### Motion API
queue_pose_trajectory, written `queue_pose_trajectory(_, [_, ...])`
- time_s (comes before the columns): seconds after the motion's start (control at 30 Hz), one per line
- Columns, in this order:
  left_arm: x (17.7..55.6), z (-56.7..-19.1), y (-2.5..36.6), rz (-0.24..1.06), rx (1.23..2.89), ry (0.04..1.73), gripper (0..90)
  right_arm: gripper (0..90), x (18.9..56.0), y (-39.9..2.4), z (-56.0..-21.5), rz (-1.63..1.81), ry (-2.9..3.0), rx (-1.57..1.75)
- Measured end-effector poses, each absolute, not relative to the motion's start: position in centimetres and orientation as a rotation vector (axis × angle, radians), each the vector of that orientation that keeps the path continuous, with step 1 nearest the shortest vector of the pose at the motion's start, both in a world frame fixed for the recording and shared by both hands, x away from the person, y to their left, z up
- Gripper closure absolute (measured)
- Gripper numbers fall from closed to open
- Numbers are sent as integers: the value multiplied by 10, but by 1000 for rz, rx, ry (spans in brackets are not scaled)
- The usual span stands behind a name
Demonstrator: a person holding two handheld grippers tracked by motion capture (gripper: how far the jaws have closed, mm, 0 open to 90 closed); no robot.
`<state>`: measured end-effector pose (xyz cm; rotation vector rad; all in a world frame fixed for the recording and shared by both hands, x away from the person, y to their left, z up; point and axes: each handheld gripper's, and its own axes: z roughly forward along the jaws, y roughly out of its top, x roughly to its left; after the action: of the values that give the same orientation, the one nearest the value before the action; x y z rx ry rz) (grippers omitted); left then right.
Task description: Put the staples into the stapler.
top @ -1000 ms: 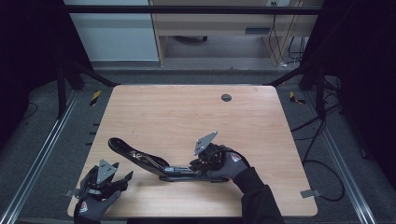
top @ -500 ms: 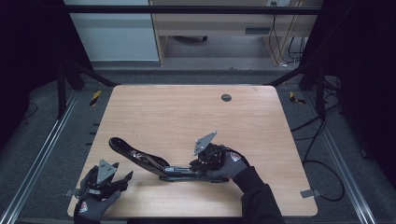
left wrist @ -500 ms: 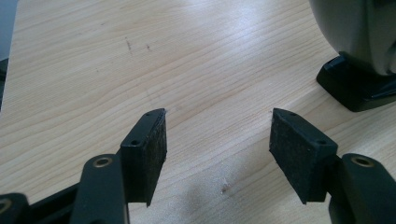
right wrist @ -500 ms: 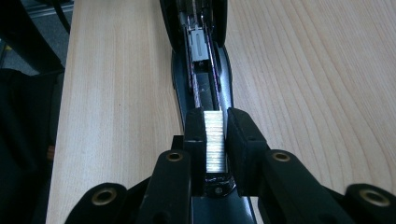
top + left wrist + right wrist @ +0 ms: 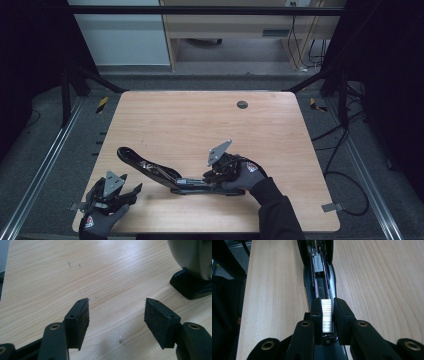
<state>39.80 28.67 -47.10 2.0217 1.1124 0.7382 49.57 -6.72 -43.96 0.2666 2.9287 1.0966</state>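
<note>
Pale wood made up the table point(image 5: 190, 120) I was working over, with dark floor, metal rails and cables around it and a small dark round grommet point(image 5: 242, 104) set near its far edge. Across the near half lay the largest thing on it, an opened black stapler point(image 5: 150, 170), its top arm swung out toward the near left and its long base channel running right toward my right hand. I had the right gripper point(image 5: 220, 176) down at the right end of that channel; in the right gripper view its jaws stood narrow, pressed on either side of a silvery strip of staples point(image 5: 327, 315) that sat over the stapler's open magazine point(image 5: 320, 277). My left gripper point(image 5: 112, 192) rested at the near left corner of the table, just beside the stapler's swung-out arm but apart from it. In the left gripper view its jaws stood apart with bare wood between the pads point(image 5: 80, 317), and a black foot of the stapler point(image 5: 190, 287) showed at the upper right.
</note>
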Motion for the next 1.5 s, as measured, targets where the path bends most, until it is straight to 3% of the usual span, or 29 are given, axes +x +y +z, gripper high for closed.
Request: queue_pose_trajectory(1.5, [398, -471, 287, 739, 2024, 1112, 365, 784, 498, -67, -441, 1097, 2947, 241])
